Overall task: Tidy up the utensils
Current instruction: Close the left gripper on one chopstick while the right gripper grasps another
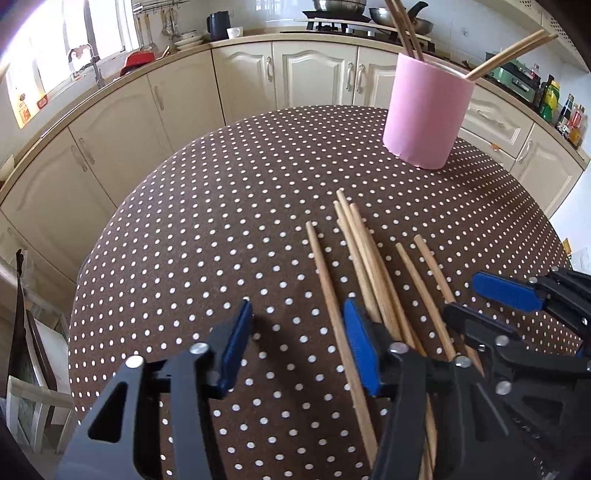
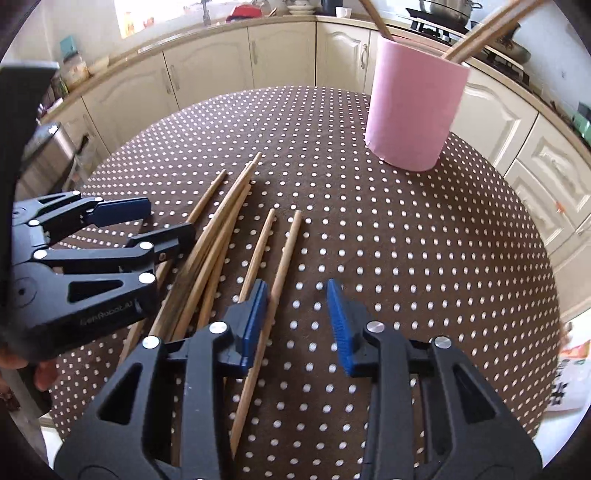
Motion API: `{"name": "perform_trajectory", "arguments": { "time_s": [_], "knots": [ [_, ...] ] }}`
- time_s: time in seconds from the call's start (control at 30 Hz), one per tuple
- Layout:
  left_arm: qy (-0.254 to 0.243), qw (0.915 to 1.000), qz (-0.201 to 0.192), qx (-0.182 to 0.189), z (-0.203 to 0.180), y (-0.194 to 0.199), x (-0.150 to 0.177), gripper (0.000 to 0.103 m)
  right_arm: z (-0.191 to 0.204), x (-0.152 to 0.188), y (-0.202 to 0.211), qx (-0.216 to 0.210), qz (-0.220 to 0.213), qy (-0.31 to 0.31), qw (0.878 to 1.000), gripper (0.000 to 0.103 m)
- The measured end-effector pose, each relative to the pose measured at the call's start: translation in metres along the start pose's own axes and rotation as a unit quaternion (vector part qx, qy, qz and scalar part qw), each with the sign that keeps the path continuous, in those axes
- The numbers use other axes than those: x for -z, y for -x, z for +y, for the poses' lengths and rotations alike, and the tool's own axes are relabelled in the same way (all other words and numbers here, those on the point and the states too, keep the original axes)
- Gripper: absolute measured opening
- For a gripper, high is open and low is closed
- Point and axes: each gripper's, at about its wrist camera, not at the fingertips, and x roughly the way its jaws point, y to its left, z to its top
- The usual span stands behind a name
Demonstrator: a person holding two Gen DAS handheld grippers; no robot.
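Observation:
Several wooden chopsticks (image 1: 369, 266) (image 2: 218, 229) lie loose on the brown dotted tablecloth (image 1: 221, 221) (image 2: 406, 240). A pink cup (image 1: 424, 118) (image 2: 410, 114) stands at the far right of the table with a few chopsticks leaning in it. My left gripper (image 1: 299, 343) is open low over the cloth; a single chopstick (image 1: 332, 306) runs between its jaws, close to the right pad. My right gripper (image 2: 295, 321) is open too, with one chopstick (image 2: 280, 266) lying just inside its left pad. The two grippers sit side by side: the left gripper (image 2: 147, 221) shows in the right wrist view, the right gripper (image 1: 480, 299) in the left wrist view.
Cream kitchen cabinets (image 1: 295, 74) and a counter curve behind the table, with a sink (image 1: 85, 59) at the left and a stove with pans (image 1: 340, 18) at the back. The round table's edge falls off left and right. A person's fingers (image 2: 44, 373) show at the lower left.

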Motion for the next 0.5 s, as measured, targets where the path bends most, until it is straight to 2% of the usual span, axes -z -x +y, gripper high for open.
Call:
{"name": "perform_trajectory", "arguments": {
  "time_s": [0.13, 0.2, 0.37, 0.5],
  "knots": [
    [-0.005, 1.0000, 0.006, 0.006, -0.008, -0.003, -0.008, 0.027, 0.004, -0.015, -0.008, 0.000, 0.022, 0.005, 1.000, 0.018],
    [-0.007, 0.9999, 0.009, 0.011, -0.011, -0.006, -0.012, 0.009, 0.007, -0.021, -0.011, 0.000, 0.027, 0.008, 1.000, 0.010],
    [0.000, 0.9997, 0.012, 0.023, -0.012, -0.010, -0.022, 0.007, 0.009, -0.031, -0.017, -0.016, 0.033, 0.002, 0.999, 0.007],
    [0.011, 0.9987, 0.012, 0.049, -0.012, -0.010, -0.027, 0.006, 0.000, -0.032, -0.018, -0.034, 0.028, -0.015, 0.999, 0.006]
  ]
}}
